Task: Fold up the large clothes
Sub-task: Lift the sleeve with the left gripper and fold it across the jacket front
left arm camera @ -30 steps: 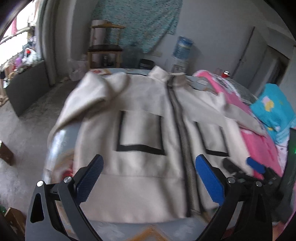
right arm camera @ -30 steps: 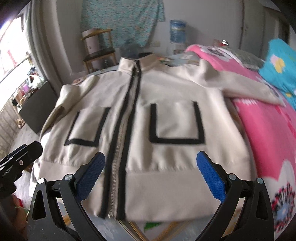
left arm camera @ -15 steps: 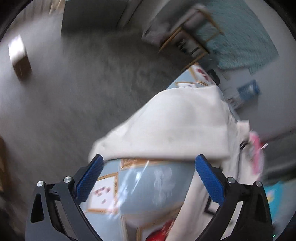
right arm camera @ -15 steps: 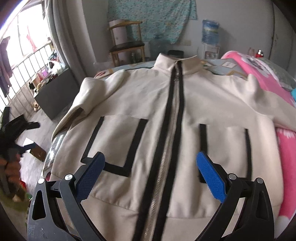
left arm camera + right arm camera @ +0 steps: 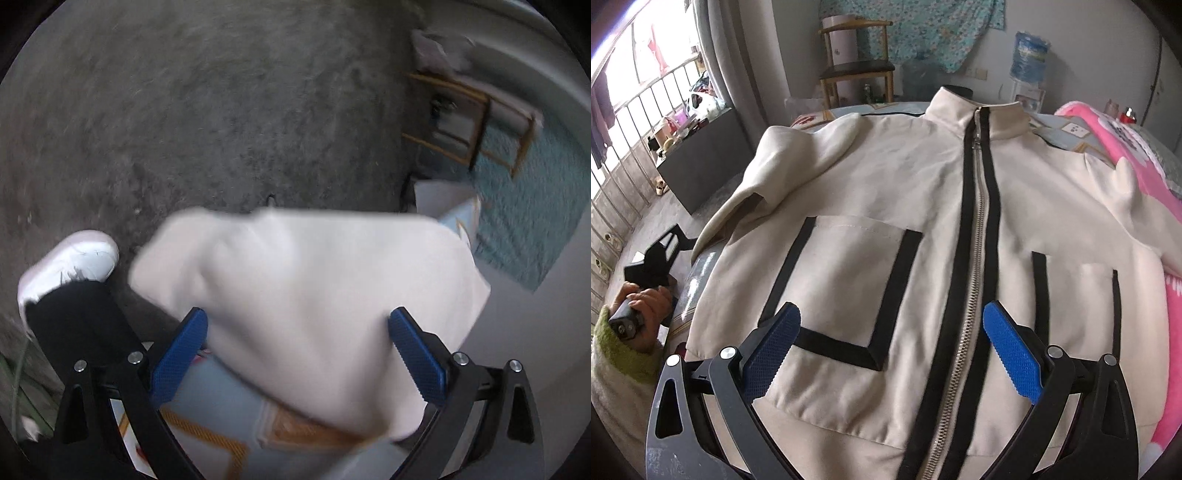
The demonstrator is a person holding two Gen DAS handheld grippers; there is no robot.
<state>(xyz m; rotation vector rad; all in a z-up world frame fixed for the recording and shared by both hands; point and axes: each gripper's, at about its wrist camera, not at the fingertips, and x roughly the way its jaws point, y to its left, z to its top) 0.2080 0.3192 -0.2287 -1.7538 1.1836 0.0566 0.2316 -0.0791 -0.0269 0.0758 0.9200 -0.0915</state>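
Observation:
A cream zip jacket [image 5: 923, 206] with black-trimmed pockets lies front up on the bed, collar away from me. My right gripper [image 5: 892, 336] is open and empty above its lower front, between the left pocket and the zipper. My left gripper [image 5: 297, 347] is open and hovers over the jacket's left sleeve [image 5: 303, 280], which hangs over the bed's edge. The left gripper also shows in the right wrist view [image 5: 655, 254], at the bed's left side beside the sleeve [image 5: 764, 184].
A pink blanket [image 5: 1126, 147] lies along the jacket's right side. The grey floor [image 5: 221, 110] and my white shoe [image 5: 66, 262] are below the bed edge. A wooden chair [image 5: 857, 70], a dark cabinet [image 5: 701, 158] and a water bottle [image 5: 1030, 59] stand further away.
My left gripper has swung off the jacket front to the bed's left side and now points down at the sleeve. My right gripper has shifted left across the jacket front.

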